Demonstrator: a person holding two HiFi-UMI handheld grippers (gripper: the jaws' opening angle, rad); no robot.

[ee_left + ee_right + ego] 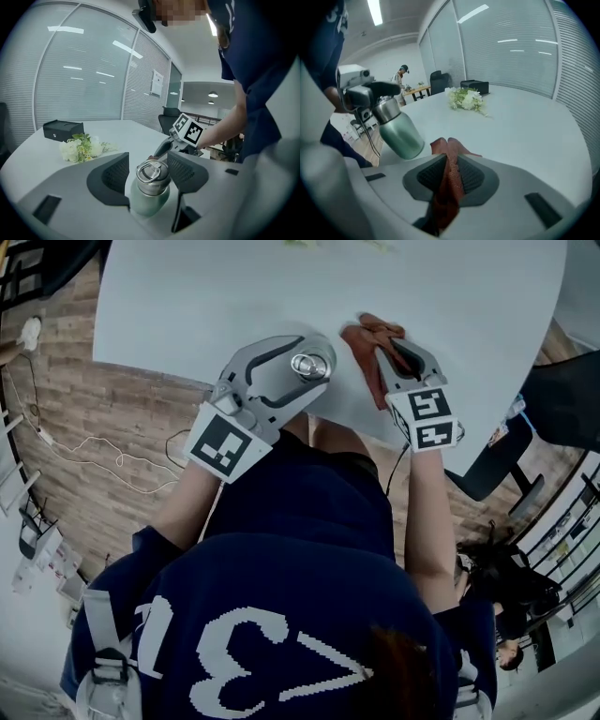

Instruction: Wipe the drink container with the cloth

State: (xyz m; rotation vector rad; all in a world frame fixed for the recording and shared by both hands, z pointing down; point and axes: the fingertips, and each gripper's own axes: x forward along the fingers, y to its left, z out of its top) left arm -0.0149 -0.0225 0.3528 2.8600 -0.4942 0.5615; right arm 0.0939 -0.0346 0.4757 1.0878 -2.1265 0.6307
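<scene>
Near the pale surface's (187,306) six o'clock edge, the left tool (149,163) is spread wide about the neck of the bottle (149,199), a gap showing on one side. The cloth (449,185) is pinched in the right tool (450,169), at the bottle's three o'clock. Grasping seems in hand: next, the bottle must be clamped, then the cloth brought against it.

Upright green bottle (149,199), rust-red cloth (449,180)

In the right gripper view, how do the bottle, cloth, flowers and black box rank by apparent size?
Largest: bottle and cloth, about alike, both near the camera, so unranked.
Then: flowers.
Smallest: black box.
</scene>
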